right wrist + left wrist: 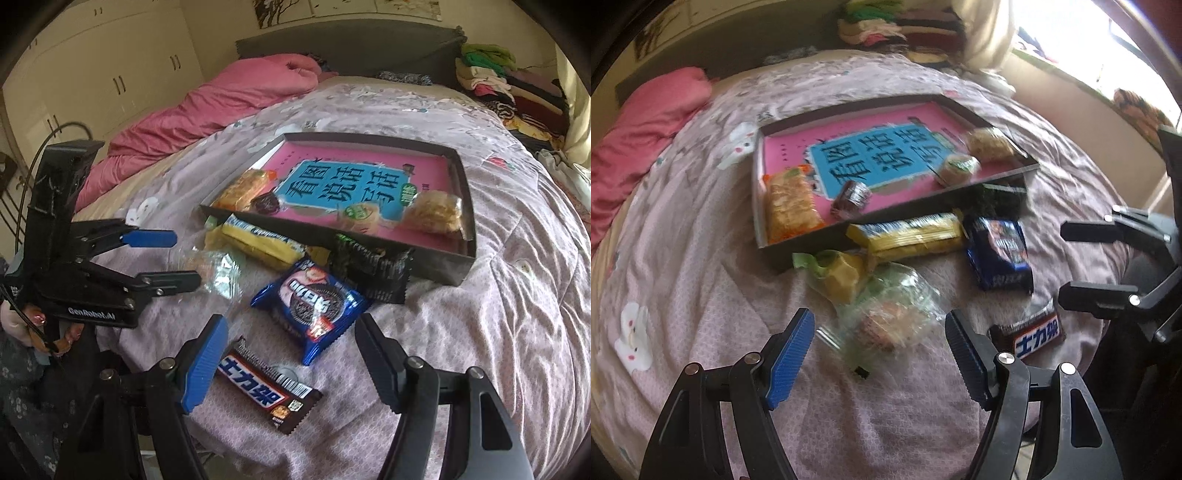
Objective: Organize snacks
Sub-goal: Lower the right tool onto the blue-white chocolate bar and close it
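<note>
Left wrist view puts my left gripper (879, 350) spread wide and empty, tilted down over the clear cellophane pastry packet (890, 317), which lies on the bedspread (683, 258) between my 2 fingers' line of reach but untouched. That packet looks light, crinkly and slippery, with a soft cake inside that would crush; I judge the best hold is across the cake's middle with gentle pressure, not on the loose film ends. Just beyond it sit a yellow-filled clear packet (842, 273) and the long yellow wafer bar (908, 234), which leans against the near wall of the dark tray (812, 240).

My right gripper (291, 354) is also parted with nothing between the pads, hovering over the chocolate bar (269, 387), which lies close to the blue pad. It should be stiff and easy to pinch across its width. The blue cookie pack (314, 302) lies just past it; puffy, so likely to slide.

Only the right wrist view shows the black wrapper (373, 269) whole against the tray's near wall, and the hand (22, 321) holding my other tool. The left view alone shows the window side. Both views show 4 snacks already inside the tray, along its near edge.
</note>
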Available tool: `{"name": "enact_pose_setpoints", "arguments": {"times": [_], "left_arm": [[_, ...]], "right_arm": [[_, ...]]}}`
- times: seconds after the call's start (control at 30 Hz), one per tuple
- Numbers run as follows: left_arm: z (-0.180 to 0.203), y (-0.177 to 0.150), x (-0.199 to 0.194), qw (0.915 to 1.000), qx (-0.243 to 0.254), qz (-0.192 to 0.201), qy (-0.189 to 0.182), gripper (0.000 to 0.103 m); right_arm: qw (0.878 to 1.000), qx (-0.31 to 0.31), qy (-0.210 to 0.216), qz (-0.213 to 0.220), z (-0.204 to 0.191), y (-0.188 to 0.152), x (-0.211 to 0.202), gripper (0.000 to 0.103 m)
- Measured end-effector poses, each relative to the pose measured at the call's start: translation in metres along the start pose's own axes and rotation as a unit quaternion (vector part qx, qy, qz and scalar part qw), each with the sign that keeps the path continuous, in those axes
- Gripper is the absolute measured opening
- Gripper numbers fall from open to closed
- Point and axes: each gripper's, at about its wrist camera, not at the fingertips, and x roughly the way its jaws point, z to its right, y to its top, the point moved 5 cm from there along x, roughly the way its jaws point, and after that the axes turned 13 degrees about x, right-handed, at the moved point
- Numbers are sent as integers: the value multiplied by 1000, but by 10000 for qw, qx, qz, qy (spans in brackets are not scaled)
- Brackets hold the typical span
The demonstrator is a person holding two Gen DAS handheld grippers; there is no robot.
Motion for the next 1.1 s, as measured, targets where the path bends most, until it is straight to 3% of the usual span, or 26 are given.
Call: {"name": "enact_pose_setpoints", "arguments": {"times": [0.3, 0.63, 0.8, 0.83, 0.9, 1.0, 1.1], "left_arm": [[3, 0, 12, 9995, 251, -53, -178, 75], [-4, -2, 14, 9958, -144, 52, -904, 75], [-3, 0, 9, 9940, -211, 136, -1067, 72], [-1, -1, 9, 9941, -171, 120, -1068, 71], [1, -2, 10, 9939, -117, 80, -1091, 70], [5, -2, 9, 9935, -46, 46, -1133, 69], [7, -3, 6, 9929, -23, 20, -1190, 68]], "right_arm": [[9980, -438, 204, -402, -17, -17, 12, 71], [9902, -1026, 173, -930, -25, -37, 38, 71], [9875, -1154, 78, -1070, -21, -43, 47, 70], [9875, -1169, 87, -1058, -21, -43, 47, 69], [9873, -1215, 122, -1021, -23, -44, 46, 55], [9862, -1301, 162, -1008, -27, -46, 44, 44], [9845, -1405, 227, -1028, -32, -48, 44, 37]]}}
